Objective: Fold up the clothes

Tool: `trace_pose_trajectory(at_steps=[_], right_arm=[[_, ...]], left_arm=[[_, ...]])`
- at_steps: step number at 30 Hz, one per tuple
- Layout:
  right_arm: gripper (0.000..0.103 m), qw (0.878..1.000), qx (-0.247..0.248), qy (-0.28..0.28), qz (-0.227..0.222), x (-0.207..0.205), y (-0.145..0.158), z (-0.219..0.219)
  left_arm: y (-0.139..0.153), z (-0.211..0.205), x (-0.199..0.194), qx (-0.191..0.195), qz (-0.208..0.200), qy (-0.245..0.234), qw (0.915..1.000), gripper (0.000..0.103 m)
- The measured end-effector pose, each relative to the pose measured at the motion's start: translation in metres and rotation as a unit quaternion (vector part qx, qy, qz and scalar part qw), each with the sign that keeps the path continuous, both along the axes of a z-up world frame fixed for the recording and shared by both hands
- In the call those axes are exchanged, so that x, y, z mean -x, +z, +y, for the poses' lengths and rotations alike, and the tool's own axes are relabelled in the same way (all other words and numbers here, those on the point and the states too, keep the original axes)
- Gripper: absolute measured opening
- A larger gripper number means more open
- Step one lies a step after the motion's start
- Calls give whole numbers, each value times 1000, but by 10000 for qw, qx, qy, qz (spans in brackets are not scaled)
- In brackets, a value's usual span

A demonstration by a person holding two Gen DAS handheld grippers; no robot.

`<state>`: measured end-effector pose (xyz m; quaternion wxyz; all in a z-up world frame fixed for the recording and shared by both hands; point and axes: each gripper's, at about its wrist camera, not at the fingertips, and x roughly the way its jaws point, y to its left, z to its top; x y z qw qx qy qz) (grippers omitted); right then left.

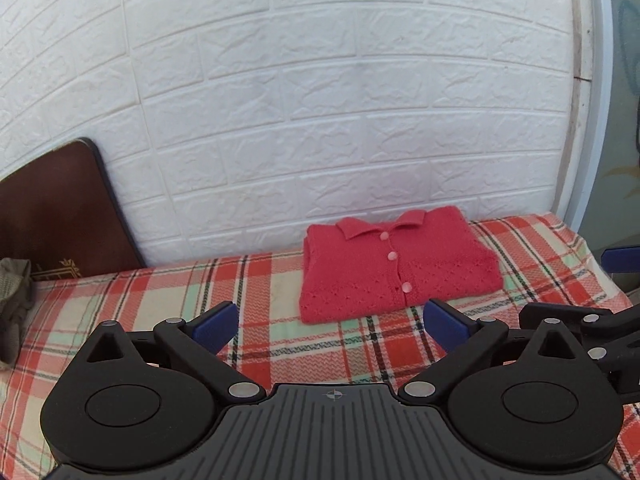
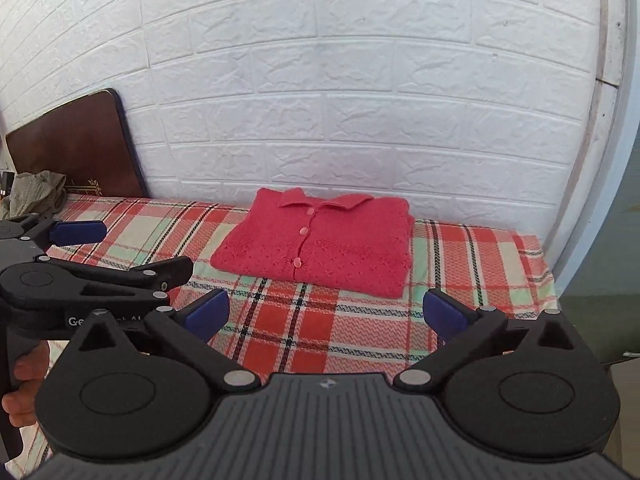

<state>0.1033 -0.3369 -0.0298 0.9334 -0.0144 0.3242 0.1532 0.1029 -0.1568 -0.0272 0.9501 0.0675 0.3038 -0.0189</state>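
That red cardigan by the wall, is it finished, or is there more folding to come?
The red cardigan looks done: a neat buttoned rectangle, collar up, on the plaid bedsheet. Nothing is in hand; the left tool and right tool are open, short of it. A crumpled olive garment near the headboard may be next.

one folded cardigan (image 1: 394,266) with three buttons (image 1: 392,255), two tools (image 2: 326,314).

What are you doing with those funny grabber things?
A person holds a grabber in each hand over a checked bedsheet. The red cardigan lies neatly folded and buttoned near the white wall. The left gripper and right gripper are both open and hold nothing. A crumpled greenish cloth lies far left.
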Motion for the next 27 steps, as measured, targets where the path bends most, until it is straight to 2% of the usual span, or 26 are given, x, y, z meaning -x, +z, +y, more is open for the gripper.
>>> trace_pose_trajectory(at_steps=[7,14,21,27], right_arm=[[102,9998,184,7,-37,14,12,1],[102,9995,293,-85,43,18,19,0],[102,9991,337,-143,193,12,16,-2],[102,9988,242,-207,362,-2,10,-8]], left_arm=[[10,-3,13,58,-85,-51,9999,103],[7,-1,13,396,163,-114,9990,103],[-1,-10,0,113,218,-98,9997,103],[-9,-12,-14,135,366,-58,9992,103]])
